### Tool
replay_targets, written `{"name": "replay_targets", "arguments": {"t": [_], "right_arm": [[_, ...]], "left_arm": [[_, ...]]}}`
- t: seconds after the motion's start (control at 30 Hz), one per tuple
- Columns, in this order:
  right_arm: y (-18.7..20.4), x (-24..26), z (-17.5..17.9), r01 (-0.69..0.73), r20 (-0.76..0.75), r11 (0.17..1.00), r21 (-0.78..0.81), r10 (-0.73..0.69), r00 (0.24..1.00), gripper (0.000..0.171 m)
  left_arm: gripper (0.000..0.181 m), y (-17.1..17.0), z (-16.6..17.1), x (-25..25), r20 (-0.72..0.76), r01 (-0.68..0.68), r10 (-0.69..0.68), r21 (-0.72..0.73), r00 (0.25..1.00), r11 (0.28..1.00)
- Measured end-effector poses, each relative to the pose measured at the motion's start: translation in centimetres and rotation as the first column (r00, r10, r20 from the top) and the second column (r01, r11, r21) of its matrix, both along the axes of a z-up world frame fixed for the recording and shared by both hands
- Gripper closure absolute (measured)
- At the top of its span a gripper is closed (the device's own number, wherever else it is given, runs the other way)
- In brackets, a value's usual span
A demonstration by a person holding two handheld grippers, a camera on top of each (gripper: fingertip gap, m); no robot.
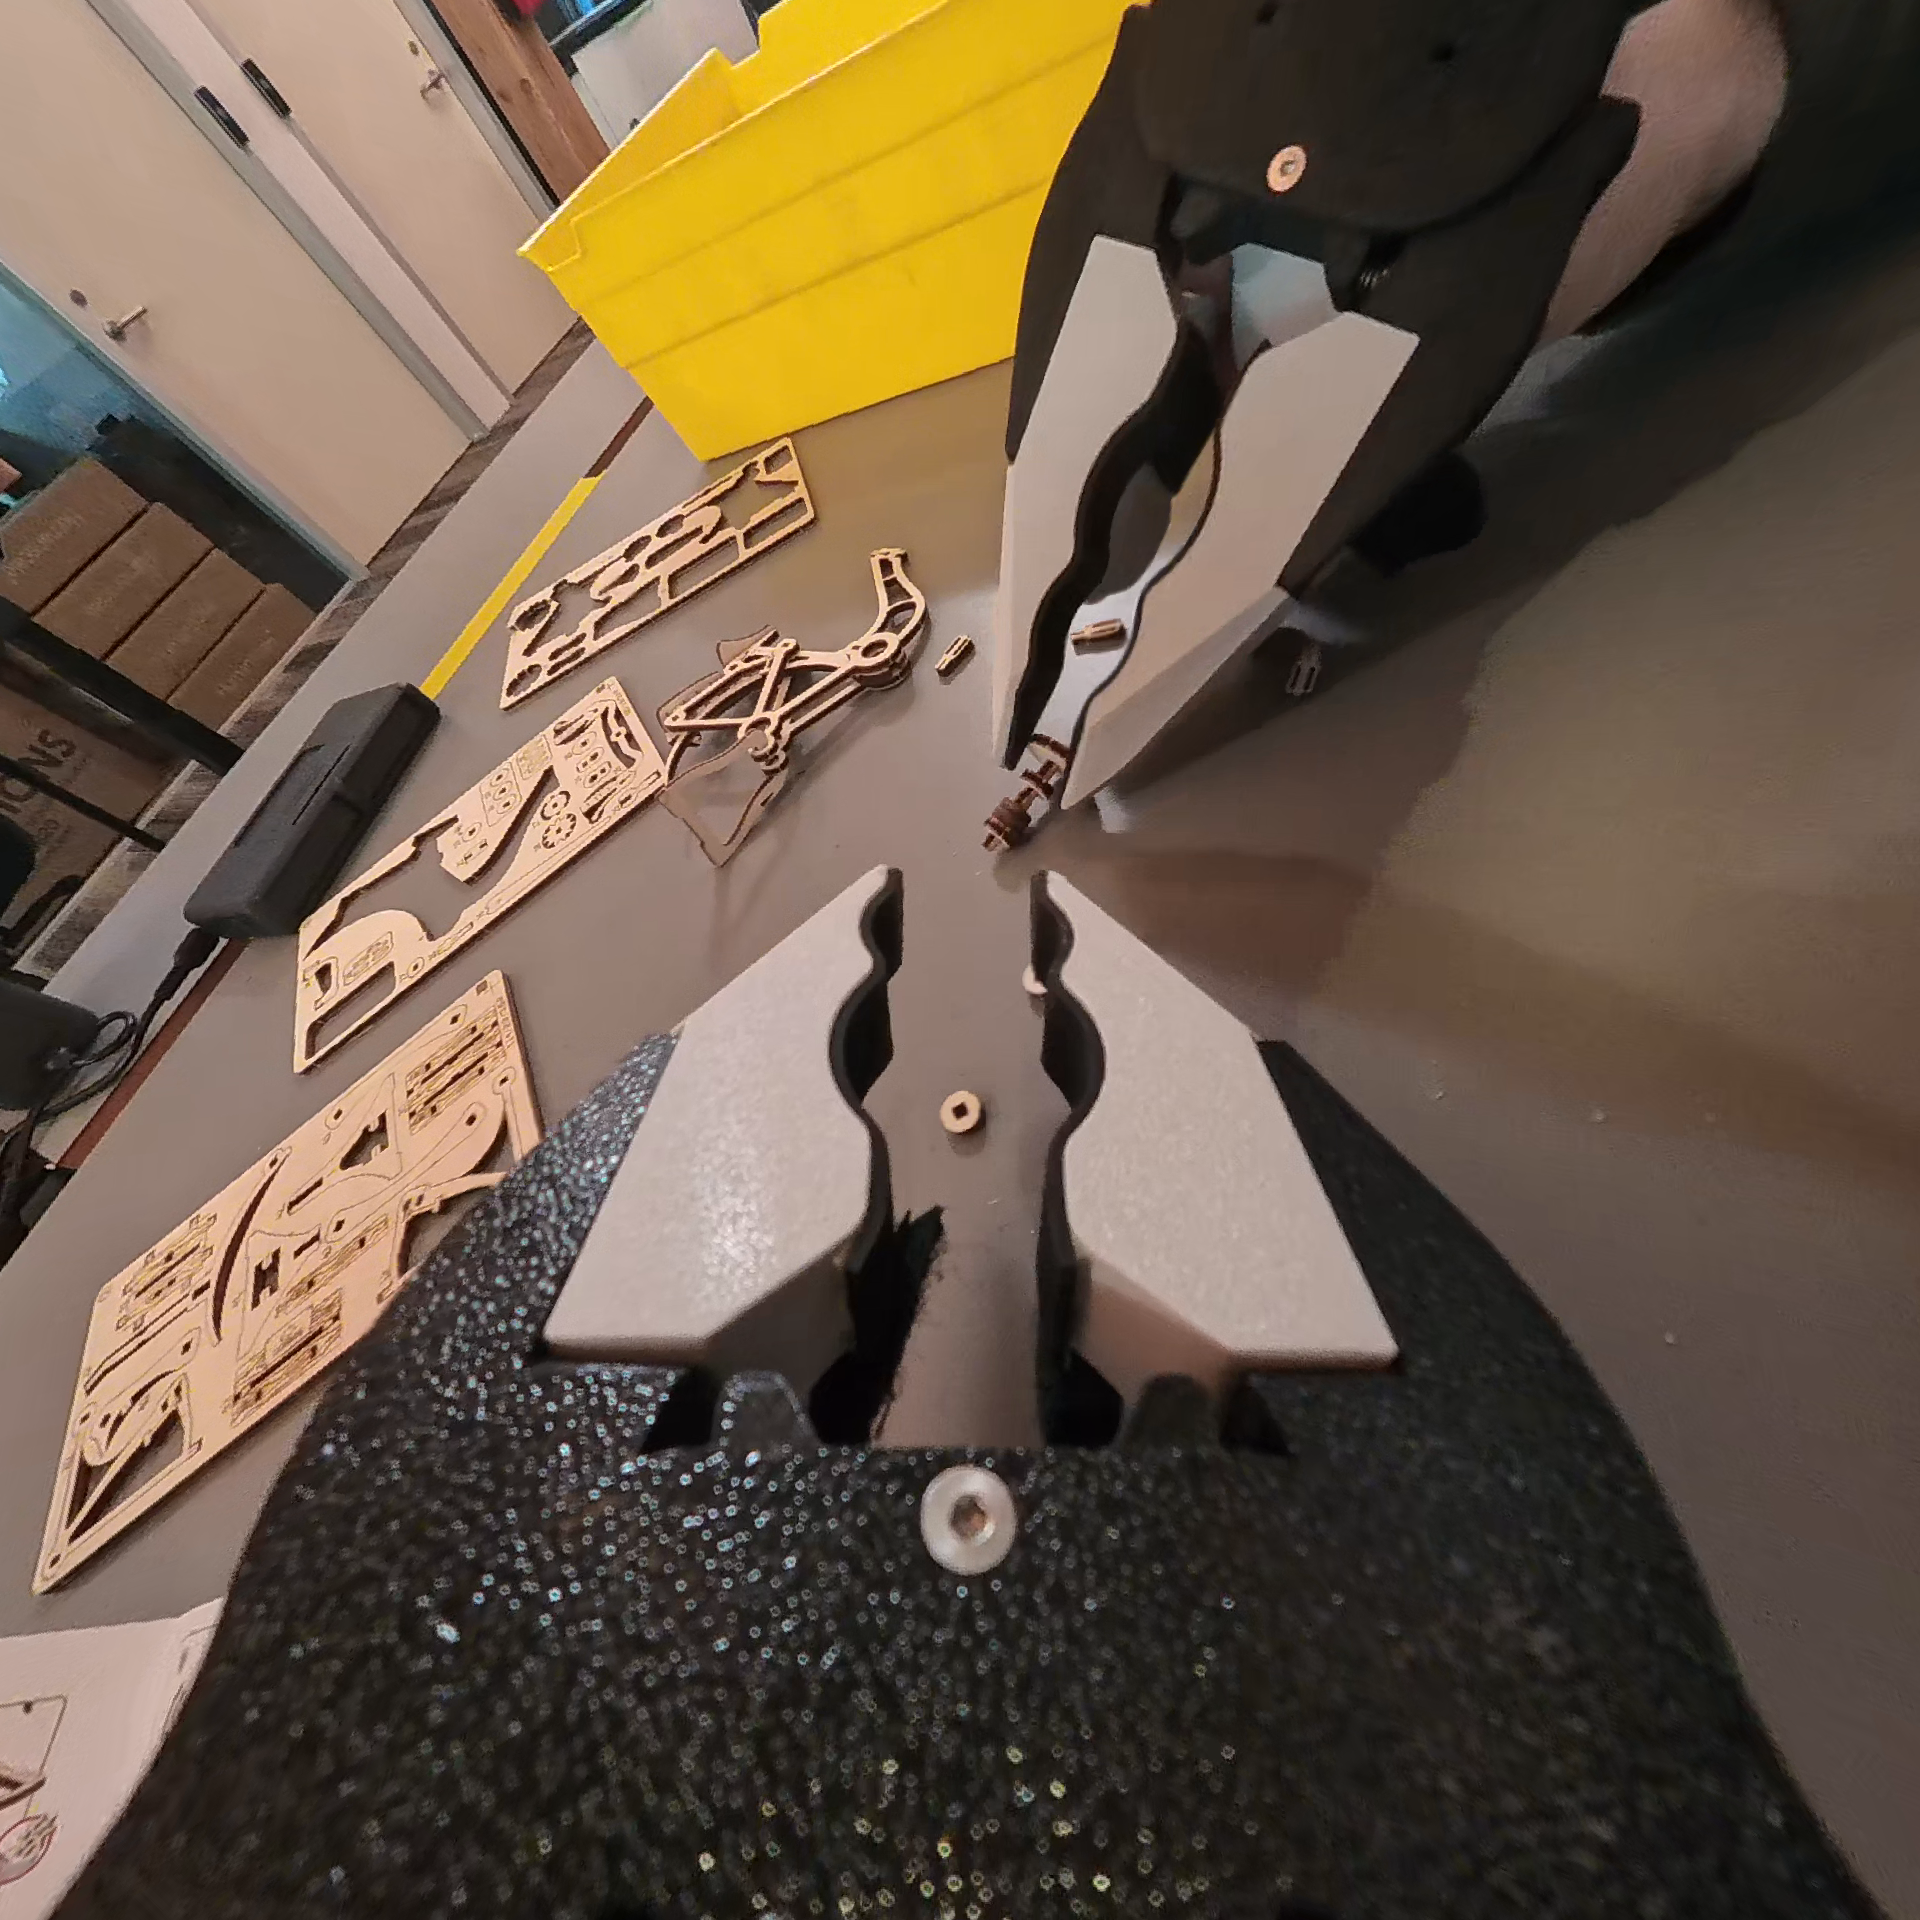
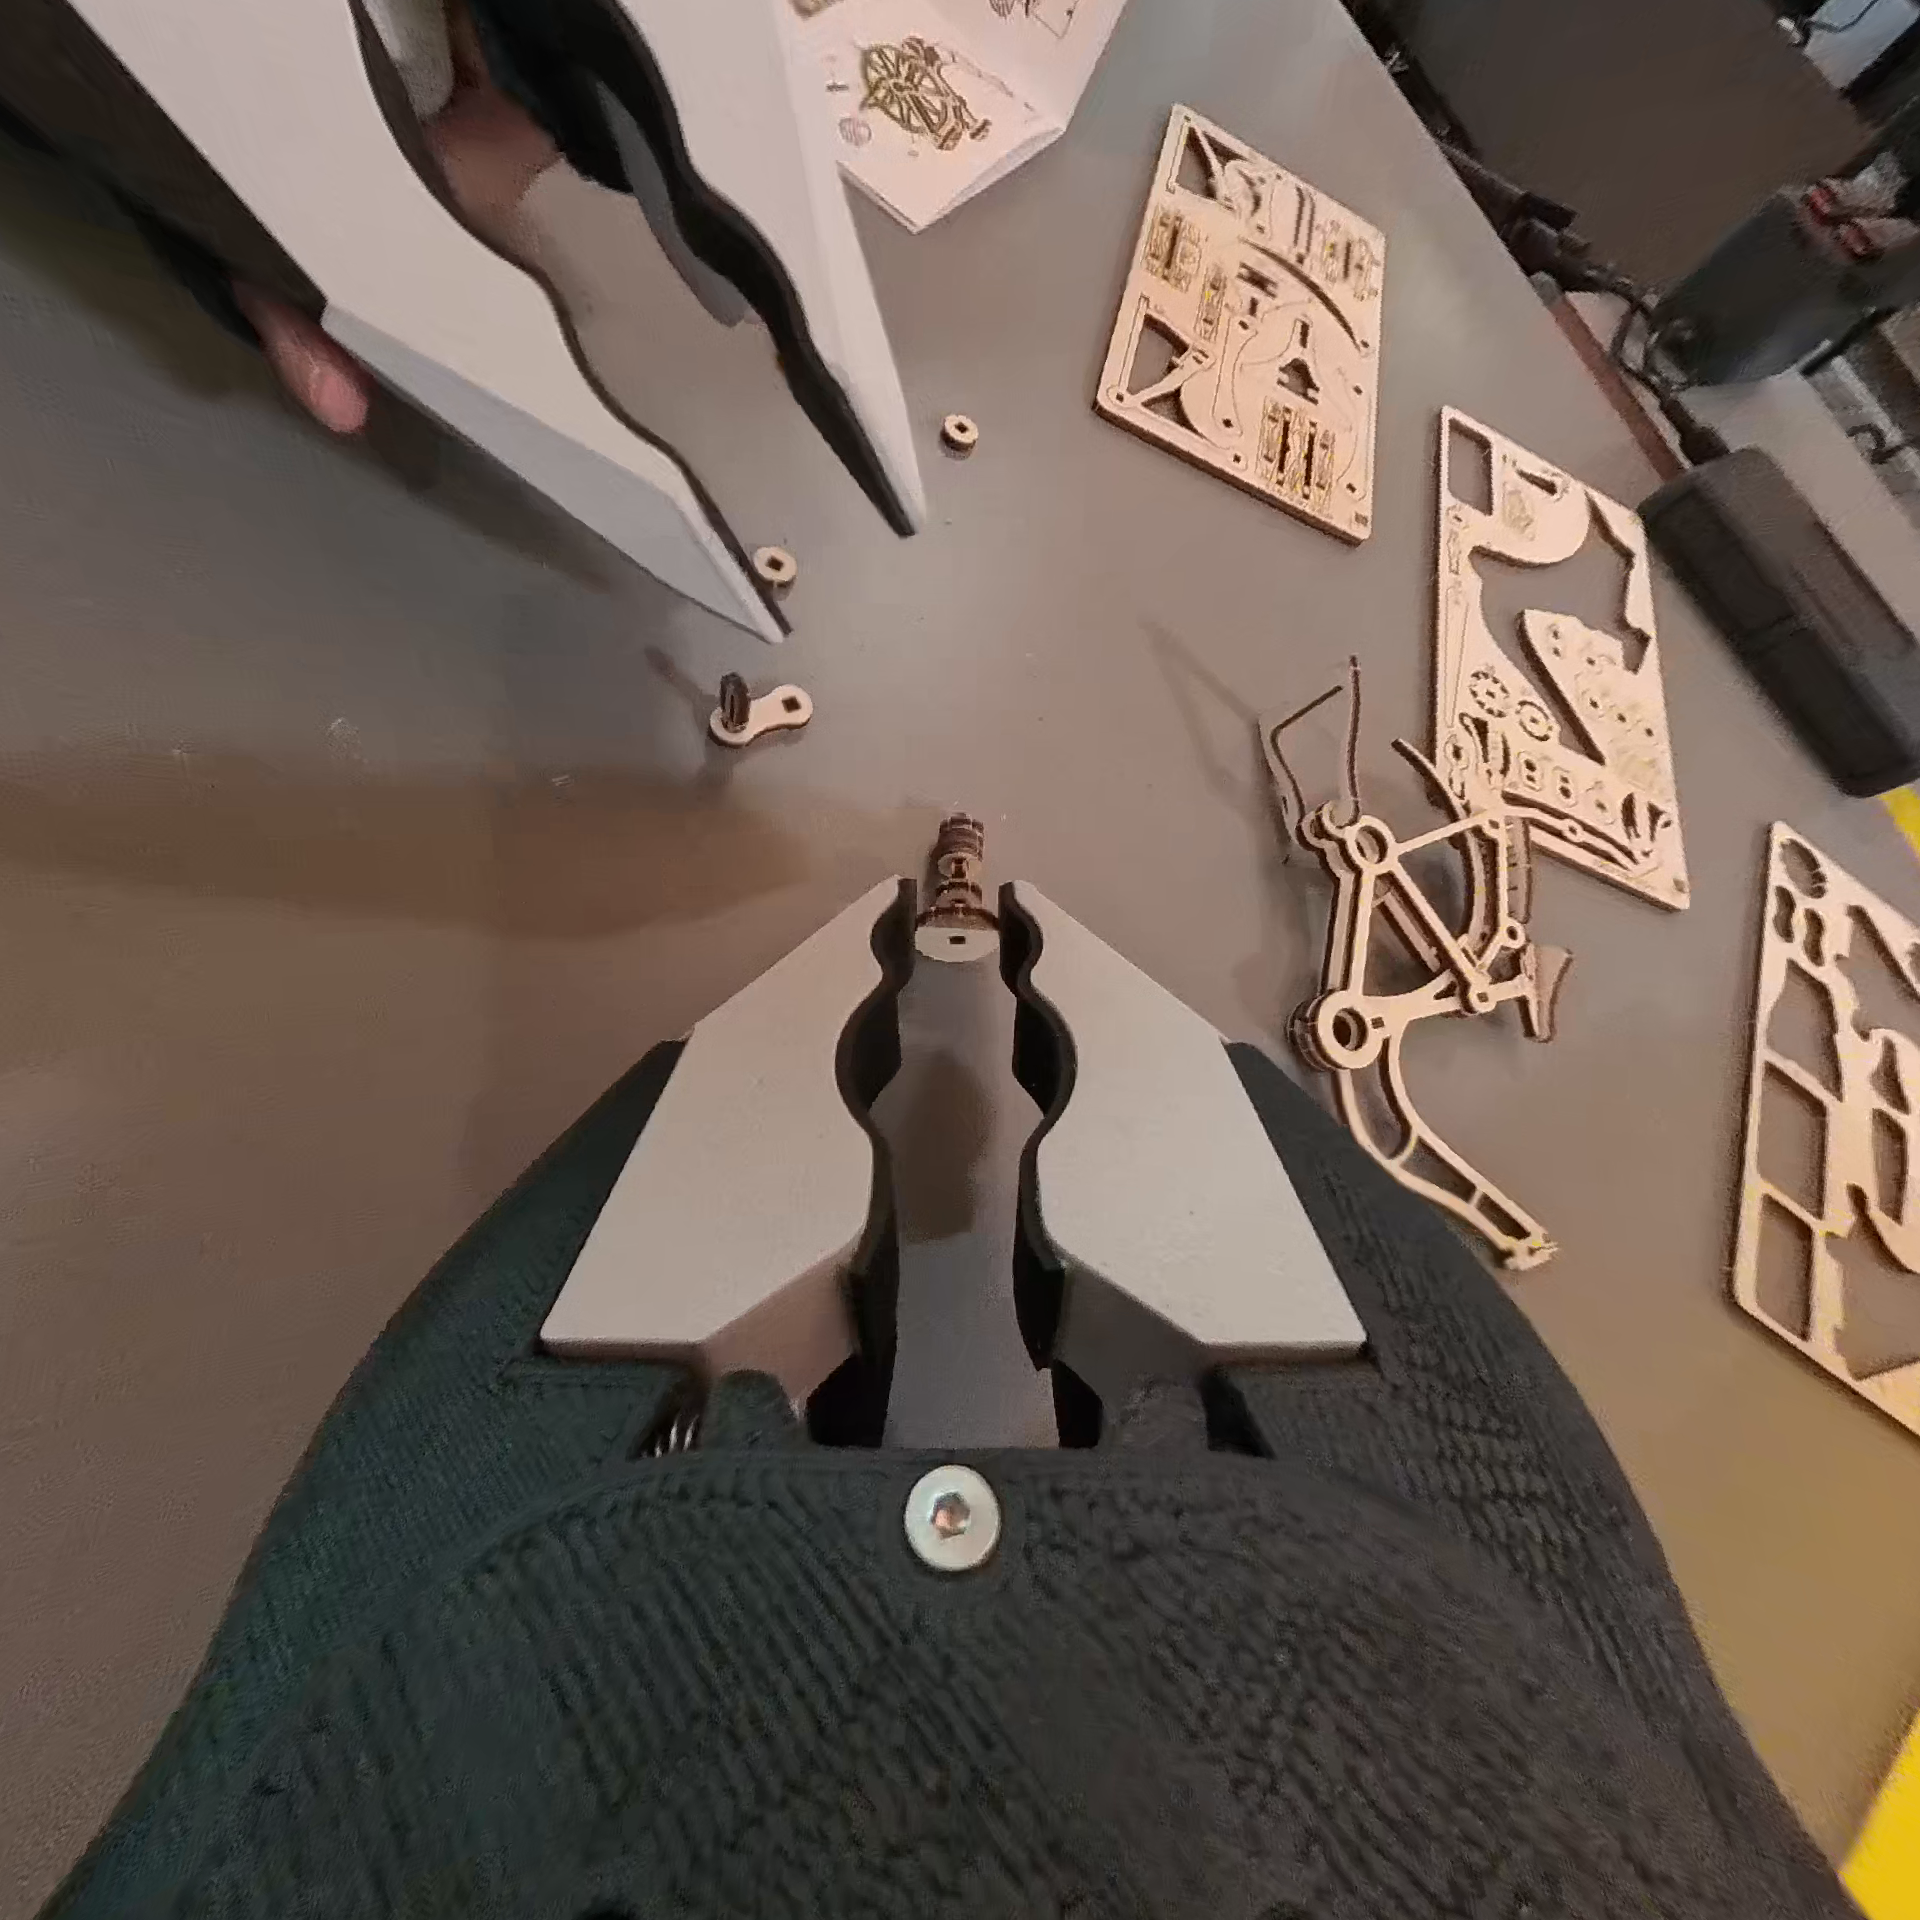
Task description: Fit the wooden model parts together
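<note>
My right gripper [image 2: 954, 885] is shut on a small wooden axle with discs [image 2: 954, 914], held low over the grey table [image 2: 312, 935]. It also shows in the left wrist view [image 1: 1039, 774], with the axle [image 1: 1018, 805] sticking out of its tips. My left gripper [image 1: 964, 888] is open and empty just across from it, fingertips apart [image 2: 842, 577]. A round wooden washer [image 1: 963, 1114] lies on the table between its fingers. A second washer [image 2: 774, 566] lies against one fingertip. A small crank piece with a peg [image 2: 758, 717] lies between the two grippers. A part-built wooden frame [image 2: 1392, 987] lies to the right.
Several laser-cut wooden sheets [image 2: 1247, 312] [image 2: 1538, 644] [image 2: 1829, 1143] lie in a row beside the frame. An instruction booklet [image 2: 935, 104] lies beyond them. A yellow bin [image 1: 831, 260] stands at the table's far end, and a black case [image 1: 312, 810] sits at its edge. The right tips stand about 30 cm off the black case [image 1: 312, 810]. Seen from the right wrist view [image 2: 1790, 588] as well.
</note>
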State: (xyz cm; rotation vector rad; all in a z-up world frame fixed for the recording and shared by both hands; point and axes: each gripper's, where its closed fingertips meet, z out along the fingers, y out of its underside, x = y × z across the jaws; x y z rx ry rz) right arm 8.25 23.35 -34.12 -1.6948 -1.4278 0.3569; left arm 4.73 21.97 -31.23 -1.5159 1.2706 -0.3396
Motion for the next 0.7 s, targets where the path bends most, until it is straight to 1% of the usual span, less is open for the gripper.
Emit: {"name": "replay_targets", "arguments": {"t": [0.1, 0.23, 0.27, 0.33, 0.4, 0.43, 0.53, 0.6, 0.7], "right_arm": [[-0.2, -0.3, 0.8, -0.034, -0.04, 0.999, 0.031, 0.035, 0.999, 0.158], [-1.5, -1.4, 3.2, -0.139, -0.1, 0.972, 0.19, 0.16, 0.982, 0.158], [-2.0, -1.6, 3.6, -0.171, -0.093, 0.957, 0.233, 0.197, 0.976, 0.158], [-2.9, -2.0, 4.1, -0.227, -0.069, 0.923, 0.31, 0.26, 0.963, 0.158], [-3.7, -2.2, 3.9, -0.284, -0.026, 0.894, 0.348, 0.312, 0.95, 0.158], [-3.8, -2.3, 3.7, -0.286, -0.012, 0.889, 0.358, 0.311, 0.95, 0.158], [-4.1, -2.5, 3.3, -0.291, -0.022, 0.902, 0.319, 0.314, 0.949, 0.158], [-4.1, -2.6, 3.5, -0.274, -0.085, 0.927, 0.256, 0.304, 0.949, 0.158], [-4.3, -2.7, 4.1, -0.255, -0.207, 0.959, 0.127, 0.277, 0.938, 0.158]], "left_arm": [[0.158, -0.4, -0.1, 0.4, -0.007, 0.023, -0.022, 0.022, 1.0, 0.999], [0.149, -0.6, 0.6, 0.8, -0.032, 0.033, -0.029, 0.141, 0.999, 0.989], [0.144, -0.8, 0.9, 0.9, -0.039, 0.041, -0.034, 0.181, 0.999, 0.983], [0.139, -1.4, 1.3, 1.3, -0.062, 0.072, -0.058, 0.253, 0.996, 0.965], [0.139, -1.7, 1.4, 1.6, -0.109, 0.091, -0.059, 0.318, 0.992, 0.944], [0.141, -1.7, 1.2, 1.6, -0.143, 0.094, -0.046, 0.352, 0.989, 0.931], [0.148, -1.1, 0.9, 1.3, -0.244, 0.098, 0.02, 0.461, 0.97, 0.882], [0.154, -0.9, 0.8, 1.3, -0.293, 0.113, 0.055, 0.527, 0.955, 0.842], [0.157, -1.4, 0.1, 1.9, -0.336, 0.162, 0.039, 0.548, 0.941, 0.82]]}}
